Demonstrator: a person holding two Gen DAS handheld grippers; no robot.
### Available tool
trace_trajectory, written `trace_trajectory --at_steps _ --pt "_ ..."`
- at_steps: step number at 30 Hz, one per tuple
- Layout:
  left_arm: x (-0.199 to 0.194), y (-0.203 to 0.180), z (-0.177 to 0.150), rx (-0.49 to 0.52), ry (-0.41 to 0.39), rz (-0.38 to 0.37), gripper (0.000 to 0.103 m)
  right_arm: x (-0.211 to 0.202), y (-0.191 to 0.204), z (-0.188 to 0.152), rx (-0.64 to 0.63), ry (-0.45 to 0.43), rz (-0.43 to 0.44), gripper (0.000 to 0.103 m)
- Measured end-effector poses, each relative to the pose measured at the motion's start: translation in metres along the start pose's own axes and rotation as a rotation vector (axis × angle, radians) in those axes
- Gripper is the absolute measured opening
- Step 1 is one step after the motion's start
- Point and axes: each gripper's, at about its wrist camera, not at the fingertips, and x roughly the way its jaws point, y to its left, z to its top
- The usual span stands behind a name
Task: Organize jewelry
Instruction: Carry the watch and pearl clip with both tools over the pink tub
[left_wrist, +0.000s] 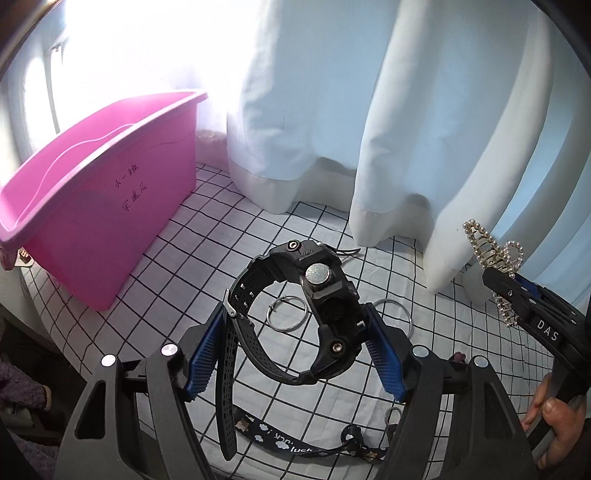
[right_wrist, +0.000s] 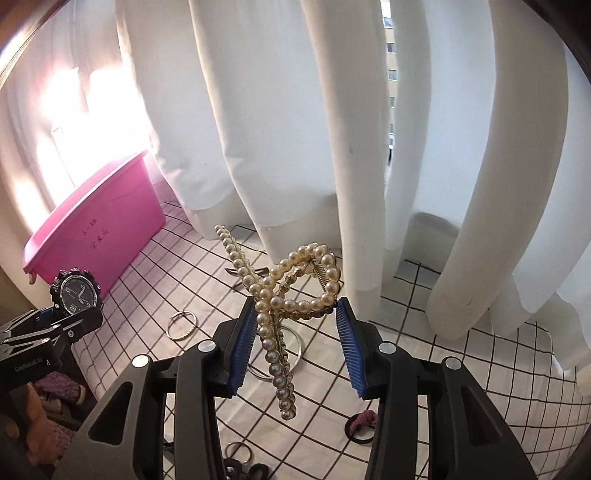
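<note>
— While both grippers hang above the checked cloth (left_wrist: 207, 229), where does the pink bin (left_wrist: 110, 206) lie from them?
— Off to the left and further back, by the curtain (left_wrist: 332, 110). The left gripper (left_wrist: 295, 332) is the nearer one; the right gripper (right_wrist: 295, 332) has to cross more cloth to get there.

— What does each carry?
— Left: a black watch (left_wrist: 314, 306), wedged between wide-set pads, its case on the right pad, its band looping to the left pad with the tail dangling. Right: a pearl hair clip (right_wrist: 280, 306), pinched at a narrower set, its long axis running roughly along the fingers, its loop leaning towards the curtain.

— Anything in the way?
— Not in the air, I'd judge. Two rings (left_wrist: 286, 314) lie on the cloth below, a dark printed strap (left_wrist: 295, 443) lies nearer, and a pink hair tie (right_wrist: 364, 424) is near the right gripper. The bin's rim is the thing to clear, and the curtain folds hang just beside the clip.
</note>
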Motion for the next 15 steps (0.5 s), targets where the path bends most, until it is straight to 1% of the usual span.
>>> trace_trajectory --at_steps 5,8,12,15 --pt "-0.035 0.029 0.028 -0.015 -0.064 0.029 0.07 -0.013 0.039 0.032 -0.029 -0.038 0.074 0.042" --pt "-0.054 0.05 0.048 -0.016 -0.113 0.033 0.07 -0.018 0.069 0.053 -0.05 -0.069 0.111 0.042" --pt "-0.071 0.085 0.077 -0.012 -0.165 0.036 0.07 -0.01 0.116 0.083 -0.064 -0.101 0.159 0.042" --pt "-0.08 0.117 0.099 -0.01 -0.201 0.061 0.07 0.0 0.151 0.106 -0.084 -0.119 0.19 0.042"
